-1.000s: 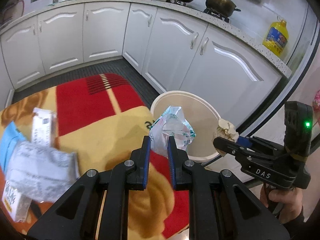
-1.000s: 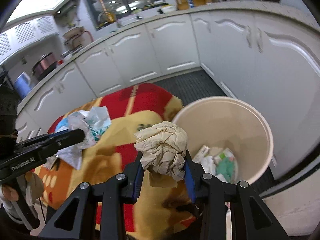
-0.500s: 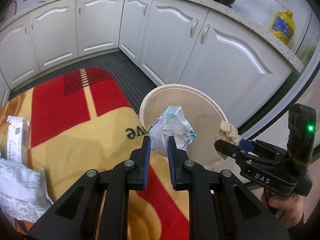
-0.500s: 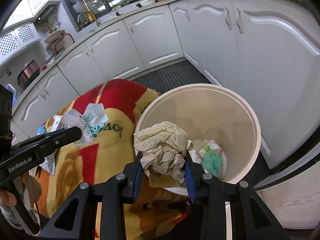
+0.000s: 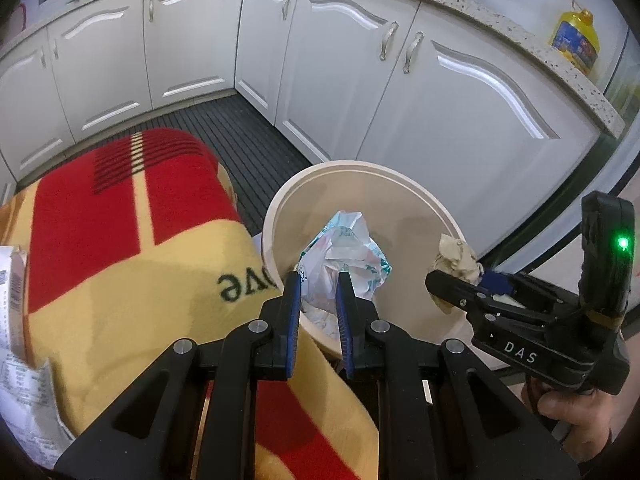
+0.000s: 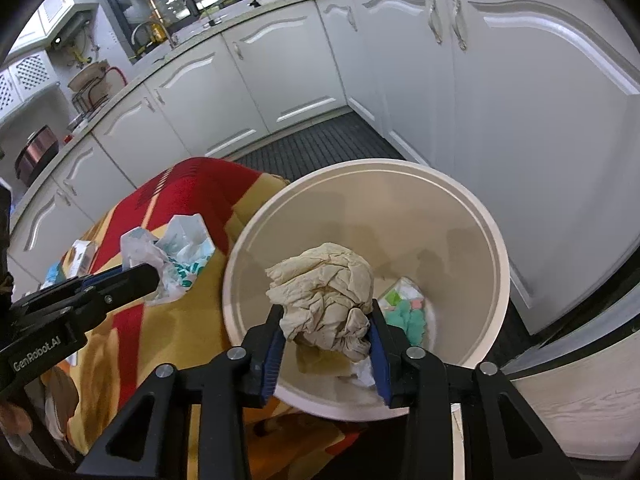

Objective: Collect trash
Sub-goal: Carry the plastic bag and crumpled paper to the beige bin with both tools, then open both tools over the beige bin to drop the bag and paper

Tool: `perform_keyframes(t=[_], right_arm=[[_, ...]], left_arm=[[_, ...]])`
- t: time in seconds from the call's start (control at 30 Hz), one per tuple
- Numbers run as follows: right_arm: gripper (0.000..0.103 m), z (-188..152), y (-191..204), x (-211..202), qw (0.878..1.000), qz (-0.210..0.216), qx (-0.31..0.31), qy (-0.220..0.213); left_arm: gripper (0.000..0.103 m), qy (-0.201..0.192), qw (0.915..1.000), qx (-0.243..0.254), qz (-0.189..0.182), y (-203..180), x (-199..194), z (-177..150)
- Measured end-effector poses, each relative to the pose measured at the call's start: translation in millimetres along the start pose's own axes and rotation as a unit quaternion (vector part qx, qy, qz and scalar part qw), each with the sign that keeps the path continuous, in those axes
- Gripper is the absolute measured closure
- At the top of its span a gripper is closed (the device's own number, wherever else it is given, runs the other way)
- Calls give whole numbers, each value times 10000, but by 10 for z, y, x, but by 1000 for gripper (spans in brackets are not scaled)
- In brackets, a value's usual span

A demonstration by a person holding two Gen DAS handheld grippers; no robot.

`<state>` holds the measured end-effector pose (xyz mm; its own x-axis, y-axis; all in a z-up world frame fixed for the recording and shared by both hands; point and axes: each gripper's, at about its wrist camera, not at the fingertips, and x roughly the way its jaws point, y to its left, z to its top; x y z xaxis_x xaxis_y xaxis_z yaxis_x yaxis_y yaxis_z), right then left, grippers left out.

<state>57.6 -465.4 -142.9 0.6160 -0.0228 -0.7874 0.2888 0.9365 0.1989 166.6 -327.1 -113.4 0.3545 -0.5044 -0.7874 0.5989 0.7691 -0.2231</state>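
Note:
My left gripper (image 5: pixel 318 284) is shut on a crumpled white and green plastic wrapper (image 5: pixel 344 254) and holds it over the near left rim of the cream round bin (image 5: pixel 404 184). My right gripper (image 6: pixel 326 320) is shut on a crumpled beige paper ball (image 6: pixel 324 312) and holds it above the bin's opening (image 6: pixel 460 216). The bin holds some white and green scraps (image 6: pixel 404 312). The right gripper and its paper ball also show in the left wrist view (image 5: pixel 456 256), and the left gripper's wrapper in the right wrist view (image 6: pixel 168 256).
A red and yellow blanket (image 5: pixel 120 240) covers the table left of the bin. Receipts and a small packet (image 5: pixel 16 320) lie at its left edge. White kitchen cabinets (image 5: pixel 440 92) stand close behind the bin, over a dark ribbed floor mat (image 5: pixel 240 128).
Both grippers have moved forward and right with their trash, from over the blanket to over the bin. The bin now looks nearer and larger.

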Motion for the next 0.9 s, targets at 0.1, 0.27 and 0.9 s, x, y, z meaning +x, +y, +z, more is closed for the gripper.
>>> perform_keyframes(t=[0.1,0.27,0.9], right_arm=[[50,55,-66,-10,9999,-45,102,-93],[50,60,-87,-35,9998,-63,150,-111],[47,-26,-27,-20,9998,50,160,51]], left_arm=[[62,7,10000,-24,-6,9,23,-15],[50,15,10000,-43,-30,18,41,-17],[50,-163,9998,67,33,-57,-157,-43]])
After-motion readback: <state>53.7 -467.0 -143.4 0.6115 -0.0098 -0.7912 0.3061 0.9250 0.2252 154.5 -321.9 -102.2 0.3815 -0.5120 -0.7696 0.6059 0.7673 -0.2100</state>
